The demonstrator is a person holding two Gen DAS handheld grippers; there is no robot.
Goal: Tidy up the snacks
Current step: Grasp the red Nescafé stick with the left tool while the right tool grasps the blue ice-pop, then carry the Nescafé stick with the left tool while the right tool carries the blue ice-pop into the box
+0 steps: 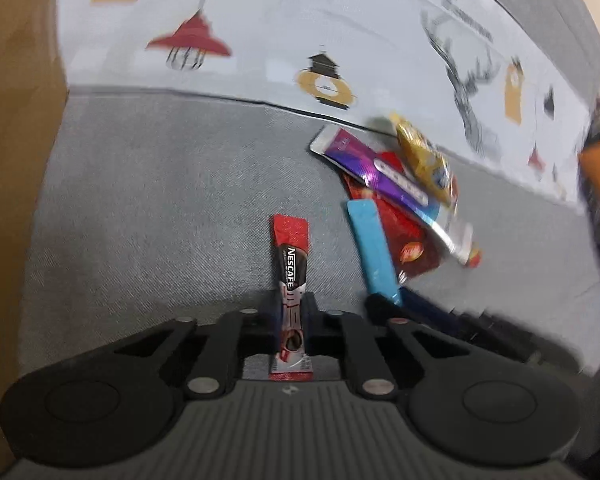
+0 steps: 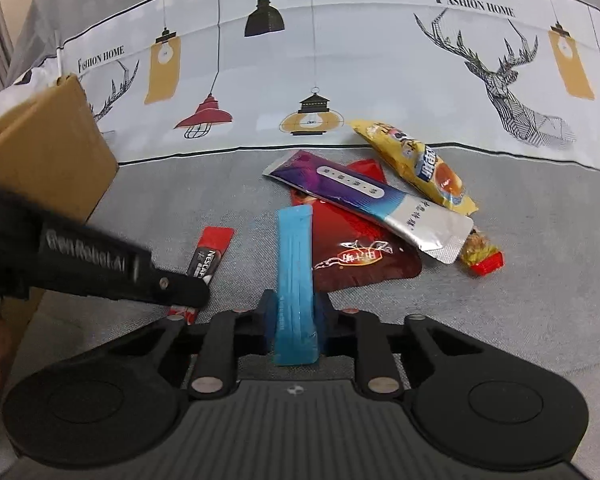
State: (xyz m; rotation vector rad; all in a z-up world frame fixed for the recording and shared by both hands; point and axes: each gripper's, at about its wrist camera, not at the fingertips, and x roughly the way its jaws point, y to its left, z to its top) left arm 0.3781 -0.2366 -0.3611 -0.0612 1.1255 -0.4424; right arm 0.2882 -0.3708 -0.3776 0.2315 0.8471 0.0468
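My left gripper (image 1: 291, 312) is shut on a red and black Nescafe stick (image 1: 291, 276), held upright between the fingers; it also shows in the right wrist view (image 2: 208, 258) with the left gripper (image 2: 188, 296) clamped on its lower part. My right gripper (image 2: 294, 312) is shut on a blue stick pack (image 2: 294, 276), which also shows in the left wrist view (image 1: 374, 248). A pile lies behind: a purple and silver pouch (image 2: 364, 198), a dark red pouch (image 2: 360, 256), a yellow pack (image 2: 420, 164) and a small red and yellow candy (image 2: 482, 254).
A cardboard box (image 2: 48, 160) stands at the left, close to my left gripper; it fills the left edge of the left wrist view (image 1: 16, 160). Everything lies on a grey cloth (image 2: 520, 280) with a white printed band of lamps and deer behind.
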